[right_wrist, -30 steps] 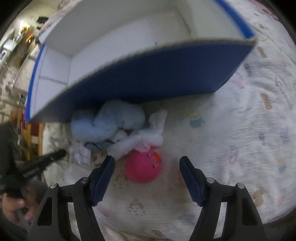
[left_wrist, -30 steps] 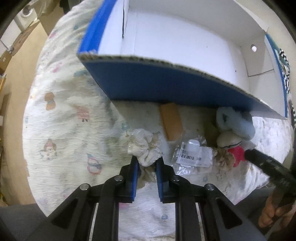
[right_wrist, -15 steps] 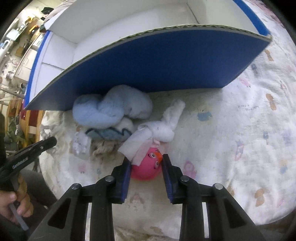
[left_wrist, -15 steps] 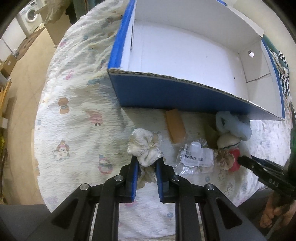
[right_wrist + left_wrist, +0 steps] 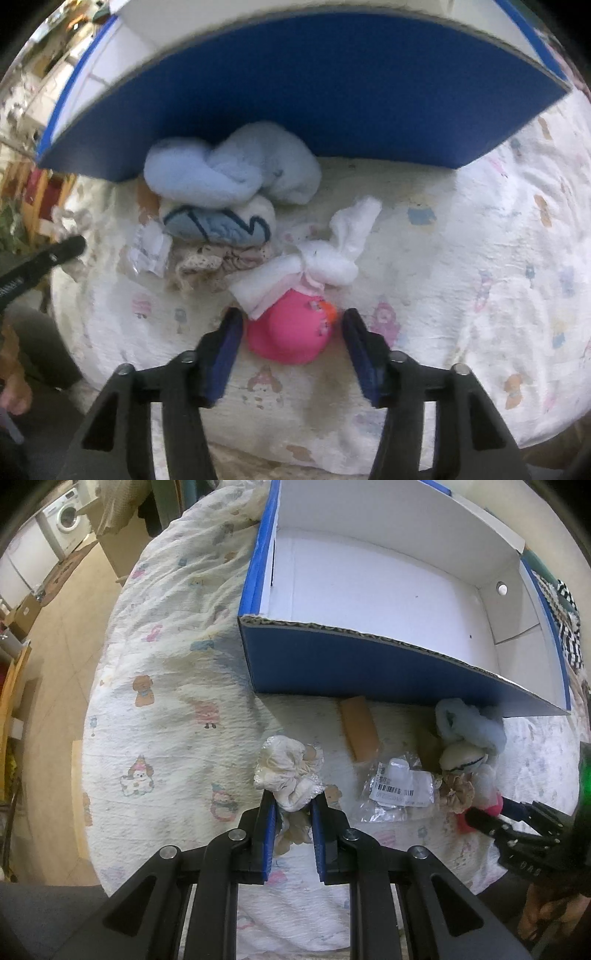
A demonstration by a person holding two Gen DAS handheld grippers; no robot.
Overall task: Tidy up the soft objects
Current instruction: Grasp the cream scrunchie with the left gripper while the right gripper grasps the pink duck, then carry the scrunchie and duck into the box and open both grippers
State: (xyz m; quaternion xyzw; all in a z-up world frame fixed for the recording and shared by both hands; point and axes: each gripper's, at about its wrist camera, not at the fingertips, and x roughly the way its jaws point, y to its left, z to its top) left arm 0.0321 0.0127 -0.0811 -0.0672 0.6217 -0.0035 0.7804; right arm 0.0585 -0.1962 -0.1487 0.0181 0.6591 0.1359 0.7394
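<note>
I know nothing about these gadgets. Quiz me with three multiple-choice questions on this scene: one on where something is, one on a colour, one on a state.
1. Where is the pale blue sock bundle?
A. inside the box
B. against the box's outer wall
C. on the floor

2. What colour is the box's outside?
A. blue
B. red
C. green

3. What is the left gripper doing?
A. hanging empty
B. gripping the cream scrunchie
C. gripping the pink toy

Answers: 1 B, the bundle lies on the quilt touching the wall; 2 A, the outer wall is blue, the inside white; 3 B, the fingers pinch cream fabric.
</note>
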